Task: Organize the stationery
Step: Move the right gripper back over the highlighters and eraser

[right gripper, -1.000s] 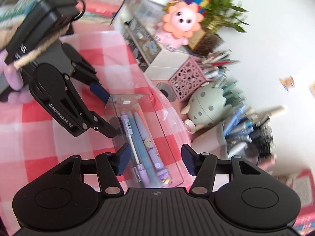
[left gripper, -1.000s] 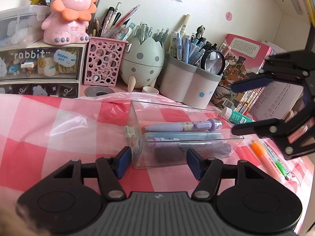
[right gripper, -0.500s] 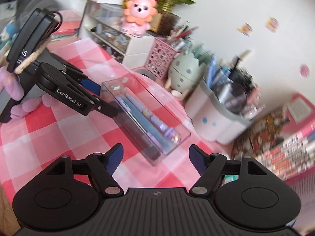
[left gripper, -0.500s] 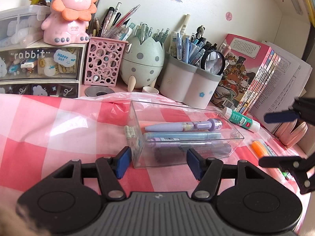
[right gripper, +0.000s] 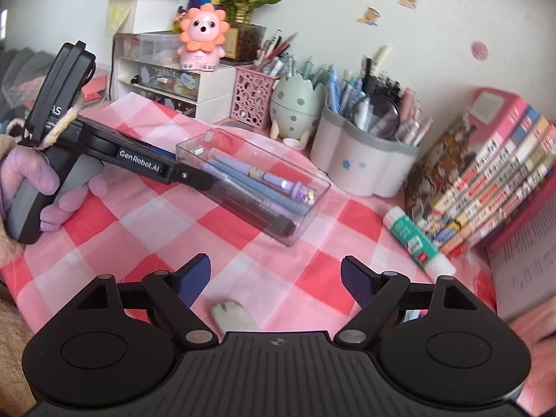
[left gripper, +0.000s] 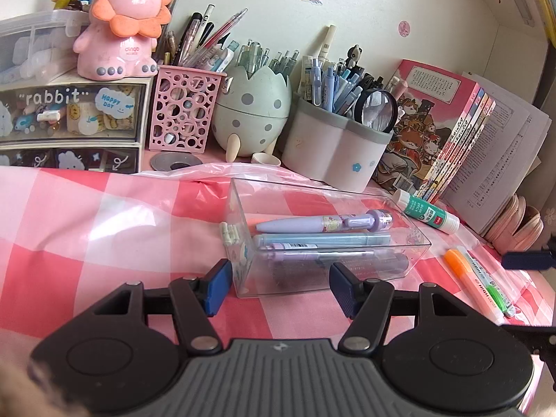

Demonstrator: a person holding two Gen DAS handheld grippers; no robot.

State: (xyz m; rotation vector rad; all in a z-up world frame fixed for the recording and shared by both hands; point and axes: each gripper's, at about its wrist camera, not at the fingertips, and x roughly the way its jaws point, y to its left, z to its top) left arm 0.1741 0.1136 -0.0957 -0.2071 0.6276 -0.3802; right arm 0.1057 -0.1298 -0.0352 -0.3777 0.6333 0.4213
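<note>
A clear plastic box (left gripper: 410, 243) lies on the pink checked cloth and holds a purple pen (left gripper: 312, 224), a blue pen and a dark marker. My left gripper (left gripper: 279, 288) is shut on the box's near end, one pad on each side; the right wrist view shows its finger (right gripper: 187, 175) against the box (right gripper: 312, 187). My right gripper (right gripper: 276, 278) hovers over bare cloth to the right of the box. Its jaws are opening, with nothing between them. An orange highlighter (left gripper: 472, 278) and a green one lie to the right. A glue stick (right gripper: 415, 239) rests near the books.
Pen holders line the back: a pink lattice cup (left gripper: 184, 111), an egg-shaped pot (left gripper: 250, 111) and a grey pot (left gripper: 333, 153). Drawers with a pink lion toy (left gripper: 121, 24) stand at the left, books (right gripper: 486, 180) at the right. A pale rounded object (right gripper: 229, 312) lies below my right gripper.
My right gripper has moved away from the box toward the right, rolled level and spread its jaws wider. The left gripper and the box have stayed still.
</note>
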